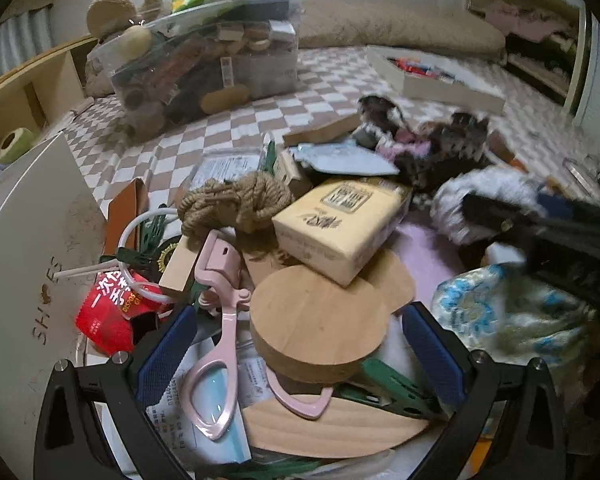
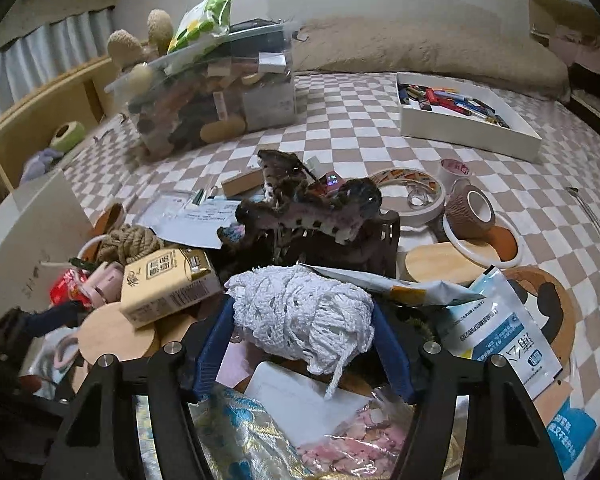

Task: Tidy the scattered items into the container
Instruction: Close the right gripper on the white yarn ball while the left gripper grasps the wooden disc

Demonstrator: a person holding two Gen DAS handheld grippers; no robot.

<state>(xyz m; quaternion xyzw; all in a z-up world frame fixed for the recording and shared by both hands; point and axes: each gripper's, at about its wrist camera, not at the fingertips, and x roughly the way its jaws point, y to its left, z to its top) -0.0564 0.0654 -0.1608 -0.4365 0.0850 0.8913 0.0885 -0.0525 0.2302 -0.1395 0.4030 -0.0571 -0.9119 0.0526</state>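
Two tongs, right point(image 2: 304, 320) clasping knitted white yarn ball point(image 2: 300, 316), left point(image 1: 300, 344) spread around round wooden block point(image 1: 316, 328)

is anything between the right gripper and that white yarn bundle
Nothing visible. In the right wrist view the white yarn bundle already sits between the right gripper fingers, the blue pads flanking it on both sides and seemingly touching it, with no other item in the gap.
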